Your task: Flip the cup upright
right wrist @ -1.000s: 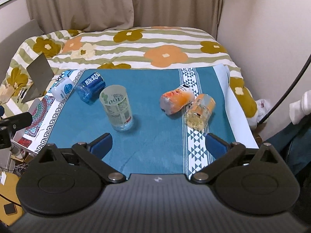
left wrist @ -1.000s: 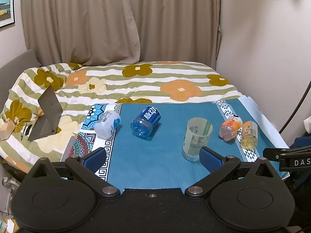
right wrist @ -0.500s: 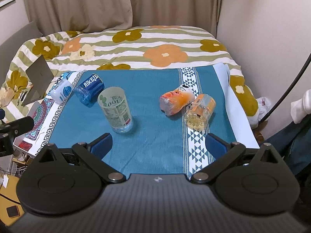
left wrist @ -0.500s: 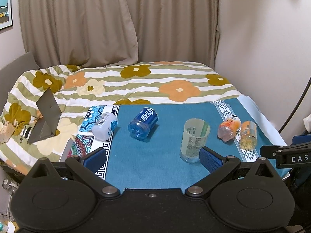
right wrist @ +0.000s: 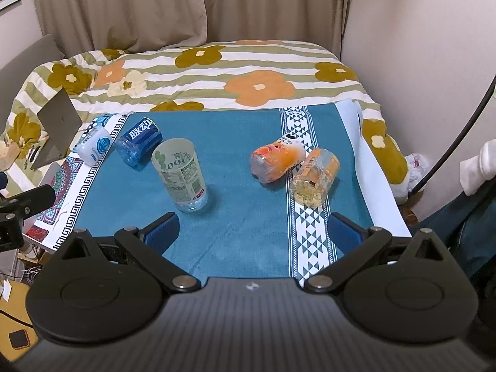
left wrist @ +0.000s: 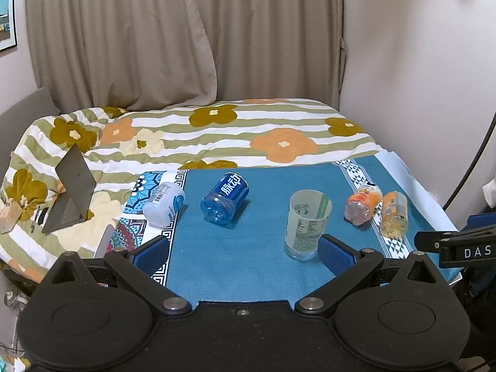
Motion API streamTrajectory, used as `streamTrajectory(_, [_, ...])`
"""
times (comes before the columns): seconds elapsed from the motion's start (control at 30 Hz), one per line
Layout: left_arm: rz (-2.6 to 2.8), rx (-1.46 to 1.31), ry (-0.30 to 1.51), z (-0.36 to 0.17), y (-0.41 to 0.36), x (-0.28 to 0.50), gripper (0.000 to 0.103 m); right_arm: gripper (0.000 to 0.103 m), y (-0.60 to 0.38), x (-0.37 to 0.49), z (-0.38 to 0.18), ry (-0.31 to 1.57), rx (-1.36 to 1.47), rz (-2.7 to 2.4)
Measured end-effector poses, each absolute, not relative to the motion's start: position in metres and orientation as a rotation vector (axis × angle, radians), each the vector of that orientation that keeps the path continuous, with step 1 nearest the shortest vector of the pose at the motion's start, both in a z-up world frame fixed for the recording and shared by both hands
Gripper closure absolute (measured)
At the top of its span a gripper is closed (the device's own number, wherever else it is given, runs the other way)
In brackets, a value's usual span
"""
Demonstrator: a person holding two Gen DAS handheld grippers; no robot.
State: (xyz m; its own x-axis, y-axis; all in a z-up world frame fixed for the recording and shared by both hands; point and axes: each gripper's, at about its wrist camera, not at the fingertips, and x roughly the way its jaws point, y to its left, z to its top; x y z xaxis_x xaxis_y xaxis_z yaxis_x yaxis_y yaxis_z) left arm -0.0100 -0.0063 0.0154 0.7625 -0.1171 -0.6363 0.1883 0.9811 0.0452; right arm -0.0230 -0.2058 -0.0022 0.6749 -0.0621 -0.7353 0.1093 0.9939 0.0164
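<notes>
Cup [left wrist: 307, 224] stands upright, mouth up, on the blue cloth [left wrist: 248, 248] of the worktop, among four containers lying on their sides; left claw [left wrist: 243, 249] spread apart, empty, right pad just beside cup; right claw [right wrist: 252, 232] spread apart, empty, short of cup [right wrist: 183, 173].

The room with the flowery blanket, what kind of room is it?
Most likely a bedroom in someone's home. A bed with a flowery blanket sits against closed curtains, and a framed picture hangs on the wall. A blue cloth with cut bottles lies in front.
</notes>
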Motion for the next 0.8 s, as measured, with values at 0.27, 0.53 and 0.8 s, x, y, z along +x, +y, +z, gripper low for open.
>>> streamTrajectory(0.27, [-0.167, 0.124, 0.670, 0.0164, -0.0078, -0.0125, 0.000, 0.000, -0.2067, -0.0237, -0.0014, 0.819, 0.062, -0.100])
streamTrajectory(0.53, [-0.146, 0.115, 0.661, 0.0171, -0.0042, -0.0123, 0.000, 0.000, -0.2070, -0.0239, -0.0008, 0.817, 0.065, -0.102])
streamTrajectory(0.8, [-0.121, 0.136, 0.623, 0.0190, -0.0014, -0.0106, 0.000, 0.000, -0.2064, -0.0231, 0.0001, 0.818, 0.067, -0.106])
